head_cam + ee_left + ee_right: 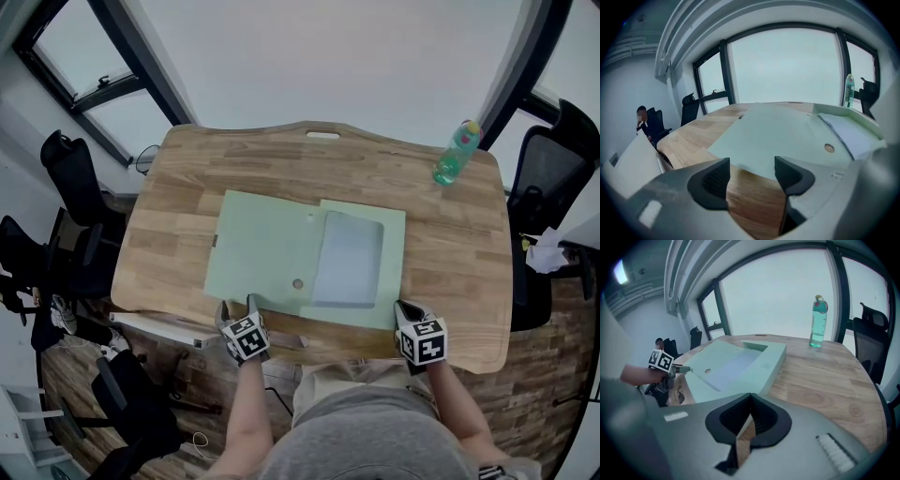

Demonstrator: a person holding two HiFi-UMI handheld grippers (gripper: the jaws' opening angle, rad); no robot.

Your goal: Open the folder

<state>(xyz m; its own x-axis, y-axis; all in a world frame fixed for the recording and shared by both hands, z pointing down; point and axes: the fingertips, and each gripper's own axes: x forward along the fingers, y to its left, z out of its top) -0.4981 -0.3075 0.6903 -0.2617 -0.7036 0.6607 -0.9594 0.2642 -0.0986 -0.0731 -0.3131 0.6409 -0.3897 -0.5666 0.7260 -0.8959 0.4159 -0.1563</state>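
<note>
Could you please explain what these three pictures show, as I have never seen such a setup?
A person holds a two-jaw gripper in each hand. The head view looks down from a camera on their head; the two gripper views come from cameras riding on the grippers. On the wooden table are an open green folder with papers inside, and a bottle standing at the far right. The left gripper is open and empty, near the folder's edge. The right gripper is shut at the folder's near corner; whether it pinches it I cannot tell.
</note>
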